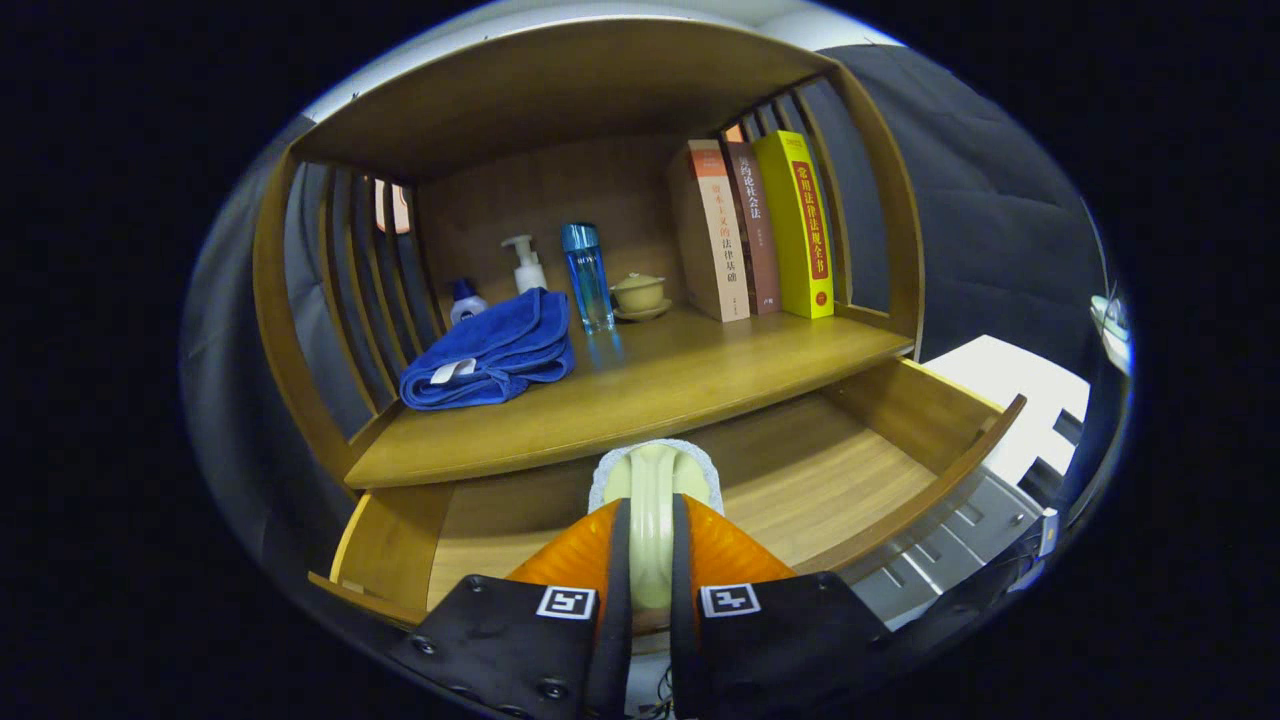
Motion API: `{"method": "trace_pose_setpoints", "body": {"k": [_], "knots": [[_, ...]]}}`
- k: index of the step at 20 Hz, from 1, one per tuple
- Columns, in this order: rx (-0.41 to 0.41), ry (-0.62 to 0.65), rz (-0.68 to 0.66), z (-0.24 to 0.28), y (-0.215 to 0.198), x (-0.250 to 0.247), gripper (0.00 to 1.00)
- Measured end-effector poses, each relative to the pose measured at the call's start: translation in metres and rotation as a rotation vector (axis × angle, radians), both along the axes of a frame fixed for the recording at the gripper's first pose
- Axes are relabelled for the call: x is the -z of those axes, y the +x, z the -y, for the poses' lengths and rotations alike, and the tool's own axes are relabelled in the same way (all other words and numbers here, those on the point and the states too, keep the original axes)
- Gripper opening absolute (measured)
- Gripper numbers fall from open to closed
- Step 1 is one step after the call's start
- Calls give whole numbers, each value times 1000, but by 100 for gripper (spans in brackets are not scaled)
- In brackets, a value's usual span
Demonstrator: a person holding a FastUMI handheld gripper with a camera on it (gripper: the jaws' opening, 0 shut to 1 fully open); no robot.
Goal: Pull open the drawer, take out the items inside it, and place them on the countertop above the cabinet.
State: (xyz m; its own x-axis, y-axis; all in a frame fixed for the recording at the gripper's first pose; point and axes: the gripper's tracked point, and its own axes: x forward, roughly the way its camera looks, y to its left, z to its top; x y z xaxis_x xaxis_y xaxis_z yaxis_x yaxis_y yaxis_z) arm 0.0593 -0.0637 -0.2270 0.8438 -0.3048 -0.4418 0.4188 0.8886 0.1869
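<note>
Gripper view: my hand-held gripper [651, 560] is narrowed onto a pale green brush handle [652, 500], both orange fingers [575, 565] pressing its sides. The brush's white head [655, 455] pokes out just ahead of the fingertips. Under it, the drawer [860, 470] is pulled well out; the wooden floor I can see holds nothing else, though the fingers hide part of it.

Beyond the brush, the tabletop [650, 395] above the drawer carries a folded blue towel [490, 355], a white pump bottle [525, 265], a blue bottle [587, 275], a small lidded cup [638, 293] and three upright books [755, 230].

My reading: lift-out done, placing comes next. To do it well I'd raise the brush above the tabletop's front lip before going forward, aim for the bare wood between the towel and the books, set it down flat, and keep the grip firm until it rests so it doesn't roll back into the drawer.
</note>
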Motion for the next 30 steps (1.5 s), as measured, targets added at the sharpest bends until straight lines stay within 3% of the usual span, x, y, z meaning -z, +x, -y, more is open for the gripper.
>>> {"method": "trace_pose_setpoints", "body": {"k": [3, 10, 14, 19, 22, 26, 30], "knots": [[-43, -66, 19, -9, -7, -3, 25], [-58, -120, 90, -16, -15, -16, 25], [-20, -125, 185, -6, -12, -54, 25], [-77, -228, 72, 11, 51, -92, 25], [-84, -217, -93, 31, 88, -77, 25], [-179, -185, -174, 36, 140, -55, 25], [-233, -112, -317, 45, 156, -14, 25]]}}
